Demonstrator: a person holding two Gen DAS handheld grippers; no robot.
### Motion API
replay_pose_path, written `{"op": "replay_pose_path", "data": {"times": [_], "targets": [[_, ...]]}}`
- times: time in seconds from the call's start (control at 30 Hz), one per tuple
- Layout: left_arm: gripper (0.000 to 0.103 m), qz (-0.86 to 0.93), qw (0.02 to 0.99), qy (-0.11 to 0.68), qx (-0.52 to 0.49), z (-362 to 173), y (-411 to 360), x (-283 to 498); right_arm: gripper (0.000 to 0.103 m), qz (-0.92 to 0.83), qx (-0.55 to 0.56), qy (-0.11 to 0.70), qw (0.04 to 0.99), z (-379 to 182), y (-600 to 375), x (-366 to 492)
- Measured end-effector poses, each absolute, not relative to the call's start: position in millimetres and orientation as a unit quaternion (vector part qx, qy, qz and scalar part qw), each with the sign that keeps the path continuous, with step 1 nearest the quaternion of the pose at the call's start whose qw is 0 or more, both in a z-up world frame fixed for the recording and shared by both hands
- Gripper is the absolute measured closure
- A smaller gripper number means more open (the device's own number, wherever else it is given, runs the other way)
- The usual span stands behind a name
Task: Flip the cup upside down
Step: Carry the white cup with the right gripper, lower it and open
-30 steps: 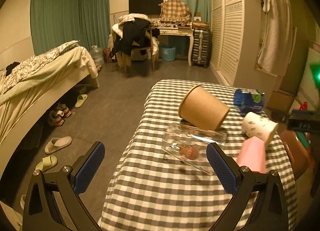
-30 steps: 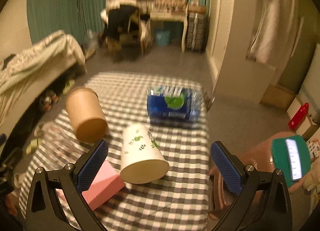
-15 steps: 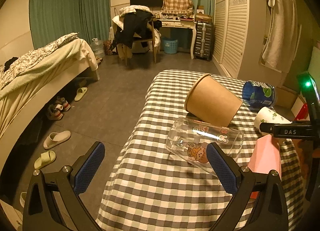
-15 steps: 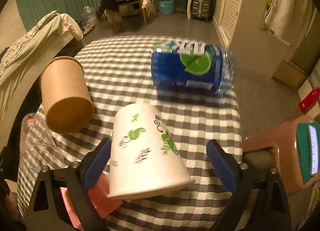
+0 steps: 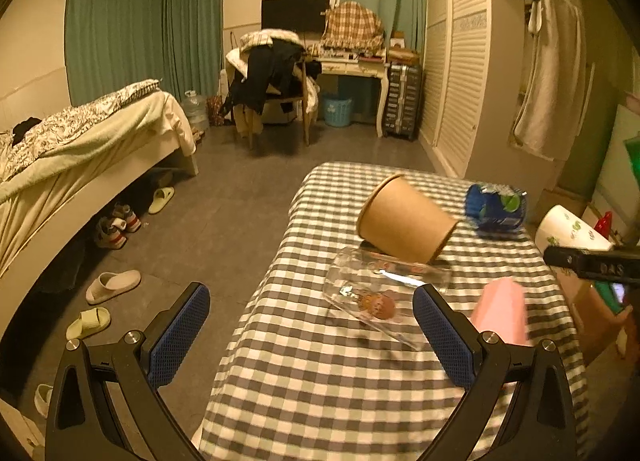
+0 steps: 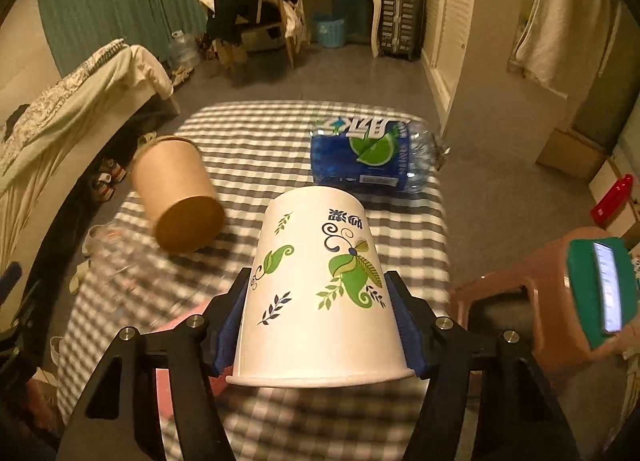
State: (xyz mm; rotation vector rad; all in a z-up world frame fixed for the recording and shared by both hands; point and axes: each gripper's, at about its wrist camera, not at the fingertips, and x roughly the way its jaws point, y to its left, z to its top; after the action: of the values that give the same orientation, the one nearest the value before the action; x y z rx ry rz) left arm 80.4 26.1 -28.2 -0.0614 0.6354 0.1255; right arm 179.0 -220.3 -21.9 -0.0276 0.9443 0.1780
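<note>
Two tools: right tool (image 6: pixel 320 325) clamped on white leaf-print paper cup (image 6: pixel 318 293), rim nearest camera above checkered-cloth desk (image 6: pixel 248 133); left tool (image 5: pixel 308 333) wide open, empty; rotate wrist slowly, set rim flat clear of brown paper cup (image 6: pixel 178 197).

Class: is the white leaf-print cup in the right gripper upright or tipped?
Tipped: white cup lies with its rim toward the camera, clamped by right gripper.
</note>
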Motion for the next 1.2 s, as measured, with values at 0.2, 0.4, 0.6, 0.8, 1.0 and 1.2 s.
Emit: {"op": "replay_pose_path", "data": {"times": [0.2, 0.4, 0.6, 0.8, 1.0, 1.2], "targets": [[0.000, 0.044, 0.953, 0.298, -0.034, -21.0, 26.1, 48.7, 0.039, 0.075, -0.049, 0.437, 0.895, -2.9, -190.5, 101.7], [0.000, 0.043, 0.951, 0.306, -0.024, -33.2, 32.0, 19.7, 0.040, 0.087, -0.056, 0.435, 0.894, -28.5, -154.3, 45.3], [0.000, 0.049, 0.945, 0.324, -0.021, -52.3, 37.7, 2.8, 0.040, 0.087, -0.050, 0.443, 0.891, -53.3, -143.8, 30.2], [0.000, 0.058, 0.941, 0.332, -0.026, -62.7, 43.4, -2.4, 0.040, 0.088, -0.050, 0.453, 0.886, -69.5, -142.5, 29.9], [0.000, 0.066, 0.940, 0.334, -0.022, -61.2, 39.4, 0.6, 0.039, 0.088, -0.042, 0.465, 0.880, -84.6, -148.0, 32.3], [0.000, 0.063, 0.936, 0.346, -0.018, -64.3, 31.1, 5.5, 0.038, 0.096, -0.032, 0.469, 0.877, -89.3, -153.1, 32.6]]}}
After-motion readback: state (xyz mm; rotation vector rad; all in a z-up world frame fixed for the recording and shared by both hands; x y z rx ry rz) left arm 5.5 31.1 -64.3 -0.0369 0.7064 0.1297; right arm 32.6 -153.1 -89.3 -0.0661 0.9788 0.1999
